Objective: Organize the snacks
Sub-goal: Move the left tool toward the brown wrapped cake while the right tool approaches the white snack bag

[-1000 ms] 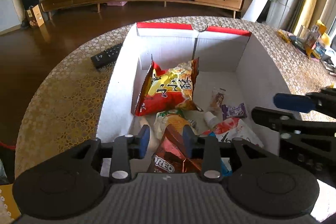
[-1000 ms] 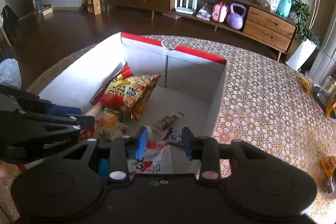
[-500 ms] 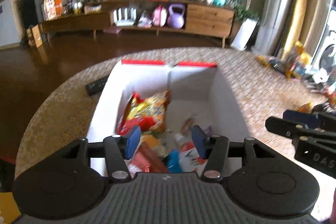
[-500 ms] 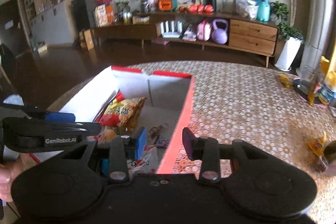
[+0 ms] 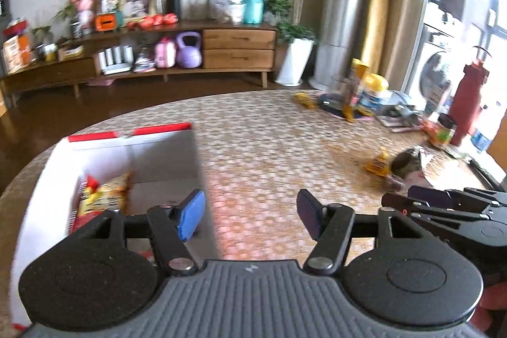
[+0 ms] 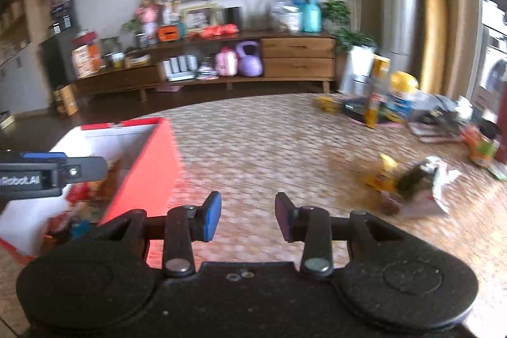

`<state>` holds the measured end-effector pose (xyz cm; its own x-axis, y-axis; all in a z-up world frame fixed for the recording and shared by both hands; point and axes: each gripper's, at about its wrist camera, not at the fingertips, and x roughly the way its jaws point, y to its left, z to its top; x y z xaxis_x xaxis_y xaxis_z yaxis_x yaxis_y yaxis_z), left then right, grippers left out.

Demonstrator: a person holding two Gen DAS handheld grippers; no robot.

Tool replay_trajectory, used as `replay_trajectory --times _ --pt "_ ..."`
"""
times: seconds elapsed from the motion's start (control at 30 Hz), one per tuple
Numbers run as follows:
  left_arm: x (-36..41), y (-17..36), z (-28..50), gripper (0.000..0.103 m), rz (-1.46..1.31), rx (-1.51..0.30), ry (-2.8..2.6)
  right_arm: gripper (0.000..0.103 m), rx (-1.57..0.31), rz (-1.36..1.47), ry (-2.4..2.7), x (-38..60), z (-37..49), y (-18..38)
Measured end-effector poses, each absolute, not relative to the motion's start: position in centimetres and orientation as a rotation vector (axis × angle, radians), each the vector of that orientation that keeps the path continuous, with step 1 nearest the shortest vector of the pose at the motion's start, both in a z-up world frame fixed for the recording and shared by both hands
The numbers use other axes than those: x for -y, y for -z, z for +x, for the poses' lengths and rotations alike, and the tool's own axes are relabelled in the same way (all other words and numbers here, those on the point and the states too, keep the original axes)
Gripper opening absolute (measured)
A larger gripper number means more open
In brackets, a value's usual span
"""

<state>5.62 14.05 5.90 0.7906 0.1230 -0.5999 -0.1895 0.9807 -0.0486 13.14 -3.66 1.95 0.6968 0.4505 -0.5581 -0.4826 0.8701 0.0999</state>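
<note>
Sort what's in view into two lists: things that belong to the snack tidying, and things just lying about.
Belongs to the job:
- white box with red rim
- red-yellow snack bag inside the box
- loose yellow snack packet on the table
- crumpled dark wrapper beside it

Just lying about:
- red bottle
- purple kettlebell
- potted plant

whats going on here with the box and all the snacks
A person is sorting snacks with a handheld gripper in each hand. The box already holds some packets. Both the left gripper, jaws opening, and the right gripper are empty, pointing across the table toward loose snack packets.
</note>
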Motion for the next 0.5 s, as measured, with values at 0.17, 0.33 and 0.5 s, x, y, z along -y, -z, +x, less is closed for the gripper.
replay_trajectory --times 0.17,0.33,0.5 --pt "-10.7 -5.2 7.1 0.076 -0.066 -0.63 -0.084 0.037 -0.61 -0.037 -0.416 6.9 14.4 -0.9" --pt "-8.1 -4.4 8.6 0.085 -0.038 -0.609 -0.052 0.037 -0.612 -0.016 -0.336 9.8 15.5 -0.2" --pt "-5.6 -3.3 10.4 0.085 -0.001 -0.597 -0.004 0.037 -0.612 0.003 -0.276 12.2 16.6 0.4"
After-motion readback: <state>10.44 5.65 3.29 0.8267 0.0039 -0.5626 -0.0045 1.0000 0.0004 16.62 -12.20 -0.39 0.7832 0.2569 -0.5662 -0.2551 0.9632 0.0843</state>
